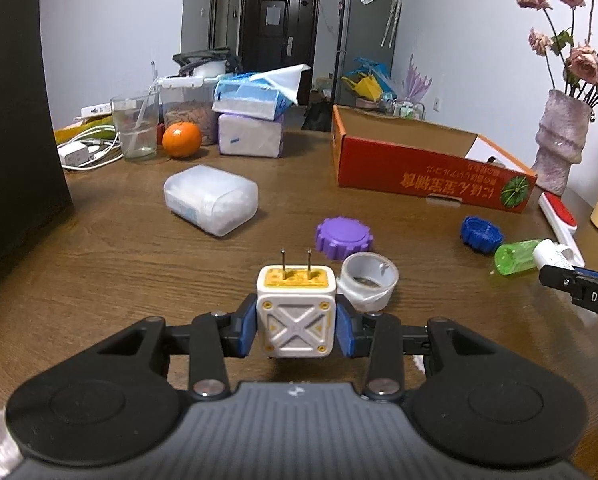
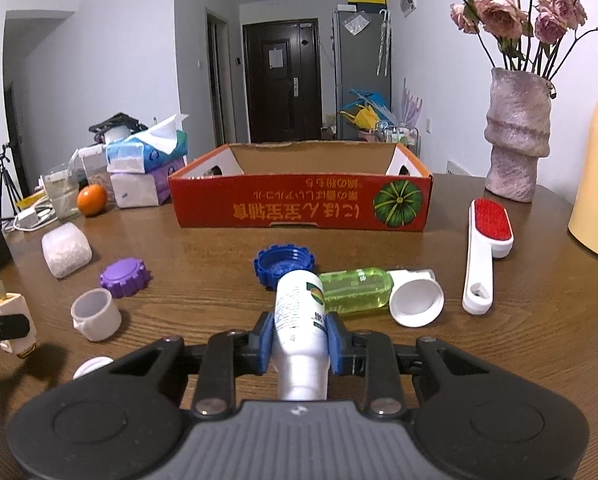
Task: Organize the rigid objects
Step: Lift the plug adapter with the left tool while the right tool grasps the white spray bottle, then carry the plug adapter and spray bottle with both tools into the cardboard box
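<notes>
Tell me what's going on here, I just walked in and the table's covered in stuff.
A person is tidying loose items with a hand-held gripper in each hand. The left hand-held gripper is shut on a white plug adapter, prongs pointing away. The right hand-held gripper is shut on a white bottle. The red cardboard box sits open across the table. A purple cap, blue cap, green bottle and lint brush lie on the table.

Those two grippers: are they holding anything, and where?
Left gripper clamps the plug by its sides; right gripper clamps the white bottle mid-body.
</notes>
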Action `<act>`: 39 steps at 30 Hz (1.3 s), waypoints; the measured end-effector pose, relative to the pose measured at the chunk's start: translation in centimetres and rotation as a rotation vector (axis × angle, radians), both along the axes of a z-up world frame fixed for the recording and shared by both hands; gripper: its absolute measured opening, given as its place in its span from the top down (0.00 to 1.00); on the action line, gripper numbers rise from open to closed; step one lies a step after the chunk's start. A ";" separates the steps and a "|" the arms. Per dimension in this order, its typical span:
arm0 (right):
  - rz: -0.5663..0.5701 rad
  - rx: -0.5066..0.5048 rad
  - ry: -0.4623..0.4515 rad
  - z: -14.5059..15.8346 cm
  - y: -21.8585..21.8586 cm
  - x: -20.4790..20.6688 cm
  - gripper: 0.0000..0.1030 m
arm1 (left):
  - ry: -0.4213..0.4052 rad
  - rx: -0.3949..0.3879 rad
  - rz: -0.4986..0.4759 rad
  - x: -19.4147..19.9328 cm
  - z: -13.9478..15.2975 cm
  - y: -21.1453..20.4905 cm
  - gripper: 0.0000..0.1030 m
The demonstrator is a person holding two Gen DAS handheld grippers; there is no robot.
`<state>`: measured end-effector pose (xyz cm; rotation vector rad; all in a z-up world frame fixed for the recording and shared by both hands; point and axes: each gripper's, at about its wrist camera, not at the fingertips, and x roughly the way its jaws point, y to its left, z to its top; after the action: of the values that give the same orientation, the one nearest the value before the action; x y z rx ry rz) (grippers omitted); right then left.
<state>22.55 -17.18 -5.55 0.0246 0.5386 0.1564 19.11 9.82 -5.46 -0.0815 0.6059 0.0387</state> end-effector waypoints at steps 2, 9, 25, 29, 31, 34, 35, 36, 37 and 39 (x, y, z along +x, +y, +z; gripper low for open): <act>-0.001 0.002 -0.010 0.3 -0.2 -0.1 0.74 | -0.010 0.000 -0.006 -0.1 0.4 -0.4 0.61; -0.006 0.004 -0.043 1.5 -1.2 -0.2 0.74 | -0.040 0.018 -0.022 0.0 1.8 -1.9 0.61; -0.002 0.009 -0.111 4.3 -2.6 0.8 0.74 | -0.105 -0.008 -0.071 2.8 5.1 -6.4 0.61; 0.000 0.007 -0.125 4.9 -2.7 1.4 0.74 | -0.121 -0.006 -0.083 3.6 5.7 -7.4 0.61; -0.003 0.011 -0.131 5.2 -2.8 1.8 0.74 | -0.130 -0.004 -0.087 4.1 6.0 -8.0 0.61; -0.007 0.017 -0.139 5.6 -2.9 2.6 0.74 | -0.138 -0.005 -0.087 5.0 6.3 -8.7 0.61; -0.010 0.019 -0.141 5.7 -3.0 2.9 0.74 | -0.141 -0.005 -0.088 5.3 6.4 -8.9 0.61; -0.013 0.020 -0.142 5.8 -3.1 3.1 0.74 | -0.144 -0.006 -0.089 5.6 6.6 -9.1 0.61; -0.016 0.022 -0.143 5.8 -3.2 3.5 0.74 | -0.149 -0.005 -0.089 5.9 6.7 -9.3 0.61; -0.023 0.024 -0.144 5.9 -3.4 4.0 0.74 | -0.160 0.001 -0.087 6.5 7.0 -9.9 0.61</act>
<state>26.54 -20.60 0.36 0.0430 0.3922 0.1409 25.58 -0.03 1.50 -0.0560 0.4493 -0.0516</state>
